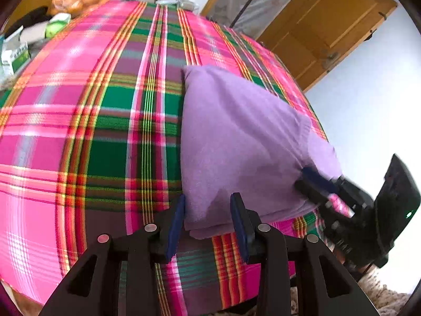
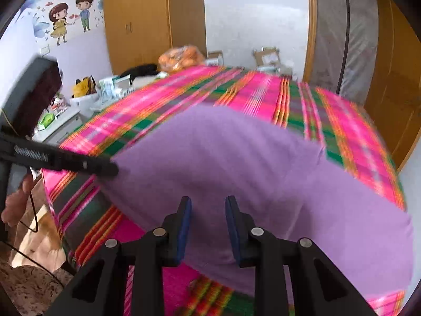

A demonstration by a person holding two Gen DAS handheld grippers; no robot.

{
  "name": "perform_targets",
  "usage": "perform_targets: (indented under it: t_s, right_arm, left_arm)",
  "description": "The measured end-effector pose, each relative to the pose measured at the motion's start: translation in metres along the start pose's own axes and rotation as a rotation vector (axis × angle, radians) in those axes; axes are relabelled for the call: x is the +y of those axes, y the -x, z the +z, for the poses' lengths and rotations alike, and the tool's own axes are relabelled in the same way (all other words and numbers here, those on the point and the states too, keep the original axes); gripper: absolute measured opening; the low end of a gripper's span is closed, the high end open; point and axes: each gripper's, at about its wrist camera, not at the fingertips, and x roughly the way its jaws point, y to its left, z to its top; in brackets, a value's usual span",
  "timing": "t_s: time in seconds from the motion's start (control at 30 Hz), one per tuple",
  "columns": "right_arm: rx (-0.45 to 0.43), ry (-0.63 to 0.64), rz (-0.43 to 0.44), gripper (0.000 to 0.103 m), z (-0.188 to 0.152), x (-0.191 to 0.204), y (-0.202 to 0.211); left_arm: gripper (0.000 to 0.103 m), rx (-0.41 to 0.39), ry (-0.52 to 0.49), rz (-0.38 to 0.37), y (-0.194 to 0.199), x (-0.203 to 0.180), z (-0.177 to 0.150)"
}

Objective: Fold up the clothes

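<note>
Lilac knit, the sweater (image 1: 236, 142) lies folded on our plaid cloth (image 1: 86, 137), near the cloth's front edge. Our left gripper (image 1: 208, 205) sits at the sweater's near left corner, fingers (image 1: 176, 221) set wide apart, one blue pad just beside the fabric's left edge and the other over the knit, nothing pinched. Our right gripper (image 2: 208, 208) hovers over the sweater's near edge, its fingers (image 2: 184, 221) also parted with purple knit showing in the gap; in the left view its tip touches the sweater's right side. At the far end of the cloth we see a bag of oranges (image 2: 181, 56) and boxes (image 2: 265, 55).
</note>
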Motion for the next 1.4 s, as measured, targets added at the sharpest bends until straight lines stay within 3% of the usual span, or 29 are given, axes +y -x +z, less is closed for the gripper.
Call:
perform_targets:
  t_s: [0.1,0.37,0.57,0.67,0.77,0.9,1.27,1.4]
  right_arm:
    - [0.002,-0.033,0.008,0.027,-0.014,0.004,-0.002]
    - [-0.021,-0.103,0.038,0.027,-0.01,0.002,0.005]
    - [0.031,-0.094,0.048,0.027,-0.017,0.007,0.002]
    - [0.007,-0.092,0.048,0.027,-0.011,0.003,0.013]
    - [-0.05,-0.112,-0.011,0.027,0.001,-0.014,0.02]
    - [-0.061,-0.145,-0.105,0.027,0.02,-0.037,0.008]
    - [-0.009,-0.228,-0.147,0.026,0.018,-0.074,-0.019]
    - [-0.055,-0.223,-0.155,0.026,0.028,-0.078,-0.009]
  left_arm:
    - [0.037,-0.022,-0.017,0.014,0.004,-0.003,-0.001]
    - [0.037,-0.087,-0.017,-0.002,0.018,-0.005,-0.001]
    - [0.036,-0.034,-0.051,0.015,0.004,-0.005,-0.01]
    - [0.036,-0.019,-0.066,0.029,0.004,-0.003,-0.015]
    - [0.037,-0.017,-0.065,0.028,0.006,-0.003,-0.018]
    - [0.036,-0.017,-0.069,0.033,0.008,-0.003,-0.02]
    - [0.037,-0.012,-0.08,0.036,0.006,-0.006,-0.022]
    - [0.037,-0.007,-0.084,0.042,0.005,-0.008,-0.02]
